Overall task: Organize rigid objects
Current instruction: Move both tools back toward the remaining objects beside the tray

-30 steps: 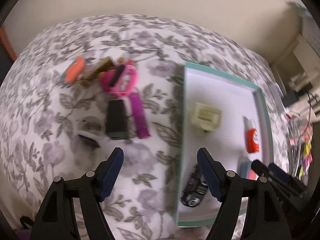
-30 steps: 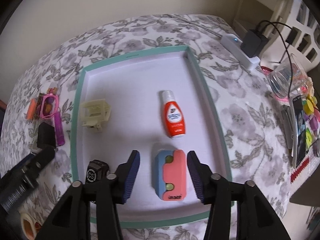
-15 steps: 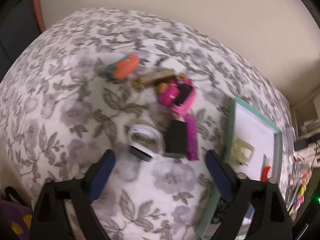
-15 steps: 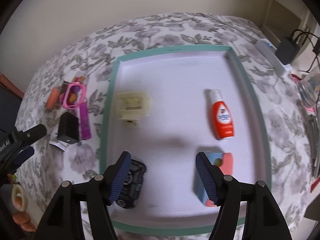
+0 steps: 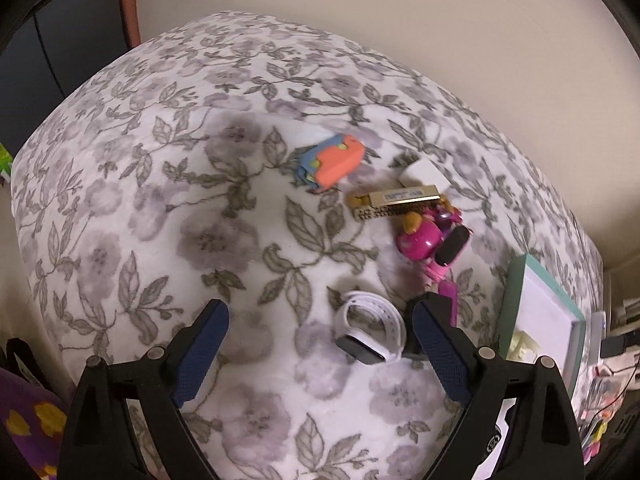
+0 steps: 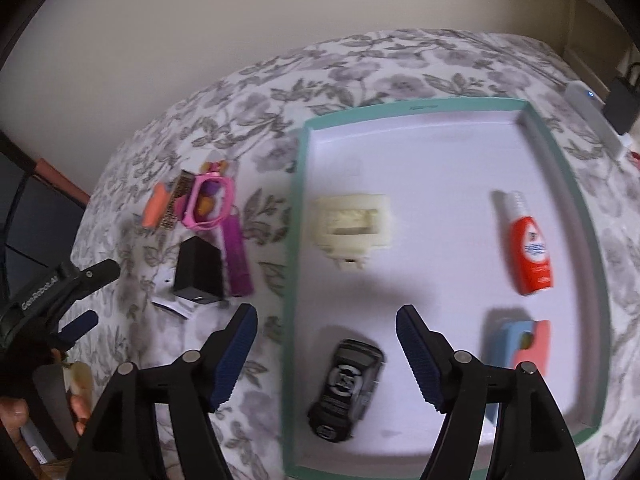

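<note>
My left gripper (image 5: 320,316) hangs open over the flowered cloth, with a white smartwatch (image 5: 372,332) on the cloth just inside its right finger, untouched. Beyond it lie an orange-and-blue toy (image 5: 334,162), a gold harmonica (image 5: 400,200) and a pink toy (image 5: 432,240). My right gripper (image 6: 326,316) is opening, nothing between its jaws, above the left rim of the teal tray (image 6: 294,240). A black key fob (image 6: 346,388), a cream plastic part (image 6: 352,224), a red bottle (image 6: 530,256) and a blue-and-pink case (image 6: 520,344) lie in the tray.
A black box (image 6: 200,272) and a purple bar (image 6: 236,260) lie on the cloth left of the tray. A white power strip (image 6: 600,120) with a black charger sits at the far right. A hand (image 6: 12,408) shows at the lower left. A wall rises behind the table.
The left gripper swung left from the tray to the loose items and its jaws widened. The right gripper's jaws spread and it moved left off the blue-and-pink case, which stays in the tray.
</note>
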Demonstrator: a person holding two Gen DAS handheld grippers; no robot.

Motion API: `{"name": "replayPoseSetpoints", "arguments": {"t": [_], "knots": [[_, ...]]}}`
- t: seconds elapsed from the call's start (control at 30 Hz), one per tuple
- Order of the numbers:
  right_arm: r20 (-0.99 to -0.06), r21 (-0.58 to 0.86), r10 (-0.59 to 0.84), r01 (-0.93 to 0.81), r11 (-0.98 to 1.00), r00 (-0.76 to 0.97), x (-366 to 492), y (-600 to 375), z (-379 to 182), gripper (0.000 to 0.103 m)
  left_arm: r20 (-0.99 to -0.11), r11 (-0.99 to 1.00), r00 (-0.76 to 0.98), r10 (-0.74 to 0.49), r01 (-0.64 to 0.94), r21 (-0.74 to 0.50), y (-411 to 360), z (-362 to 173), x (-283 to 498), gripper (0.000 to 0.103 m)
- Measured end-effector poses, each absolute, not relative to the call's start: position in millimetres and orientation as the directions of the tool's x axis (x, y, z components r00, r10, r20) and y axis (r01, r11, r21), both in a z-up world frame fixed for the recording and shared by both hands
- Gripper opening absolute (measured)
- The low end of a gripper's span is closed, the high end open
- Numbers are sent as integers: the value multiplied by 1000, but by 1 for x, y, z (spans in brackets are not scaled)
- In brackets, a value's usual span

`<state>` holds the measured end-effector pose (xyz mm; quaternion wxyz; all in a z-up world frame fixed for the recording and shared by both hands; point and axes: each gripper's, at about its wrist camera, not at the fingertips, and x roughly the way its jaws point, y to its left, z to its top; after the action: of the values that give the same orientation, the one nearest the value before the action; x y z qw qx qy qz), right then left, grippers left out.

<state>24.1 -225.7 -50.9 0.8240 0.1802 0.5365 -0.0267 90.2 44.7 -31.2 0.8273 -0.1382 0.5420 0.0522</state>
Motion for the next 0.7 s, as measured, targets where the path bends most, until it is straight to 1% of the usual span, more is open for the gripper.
{"name": "replayPoseSetpoints", "arguments": {"t": [0.13, 0.3, 0.53, 0.7], "knots": [[-888, 252, 138, 214, 944, 438, 31, -213, -49, 75, -914, 958, 401, -66, -231, -170, 45, -33, 94, 94], [-884, 244, 148, 166, 956, 444, 42, -196, -47, 75, -924, 960, 367, -111, -202, -195, 39, -41, 98, 94], [-896, 191, 131, 104, 976, 423, 56, -176, -52, 75, -948, 963, 303, -102, -208, -170, 37, -61, 106, 94], [-901, 189, 132, 99, 977, 414, 63, -172, -57, 75, -961, 963, 261, -92, -223, -152, 37, -74, 110, 94]]}}
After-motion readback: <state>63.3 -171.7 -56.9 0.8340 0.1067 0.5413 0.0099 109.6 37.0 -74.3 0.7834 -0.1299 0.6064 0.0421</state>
